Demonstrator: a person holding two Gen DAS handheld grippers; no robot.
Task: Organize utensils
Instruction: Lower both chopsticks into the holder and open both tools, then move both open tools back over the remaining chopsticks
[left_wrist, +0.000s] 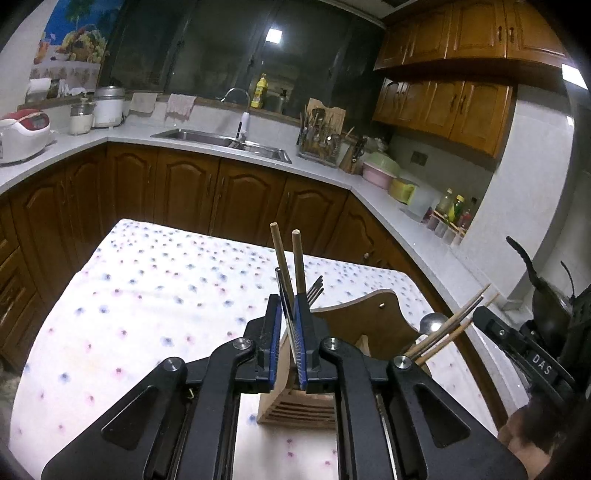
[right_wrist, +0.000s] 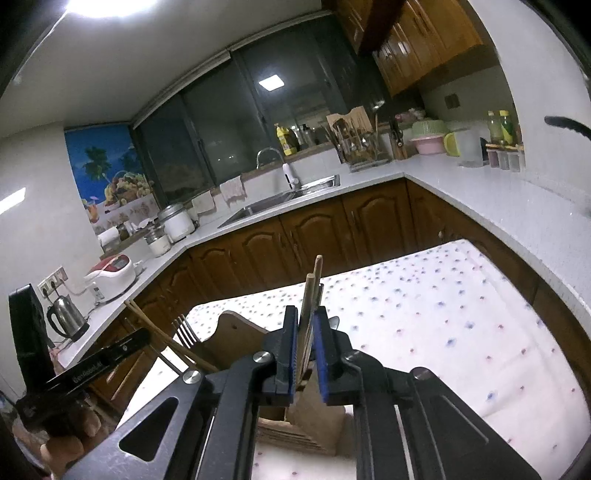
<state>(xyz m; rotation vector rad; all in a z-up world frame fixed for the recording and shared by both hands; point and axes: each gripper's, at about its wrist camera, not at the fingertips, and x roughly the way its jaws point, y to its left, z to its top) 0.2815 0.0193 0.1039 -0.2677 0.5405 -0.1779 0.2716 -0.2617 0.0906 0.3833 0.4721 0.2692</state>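
Blue-padded fingers of the left tool are pressing in on a pair of wooden chopsticks and a slim metal utensil handle, whose round tan tips are rising above the pads. Just beyond them a fork is showing its dark tines. Below the fingers a slatted wooden utensil holder is standing on the counter, which is wearing a white cloth with blue and pink dots. To the right, a metal spoon and more thin sticks are leaning out over the holder's curved back panel.

From the right wrist view, the right tool is clamping a second chopstick pair, pale wood and nearly upright, above the same holder. At left the fork is pointing its tines upward beside slanting sticks, with the left tool crossing in front
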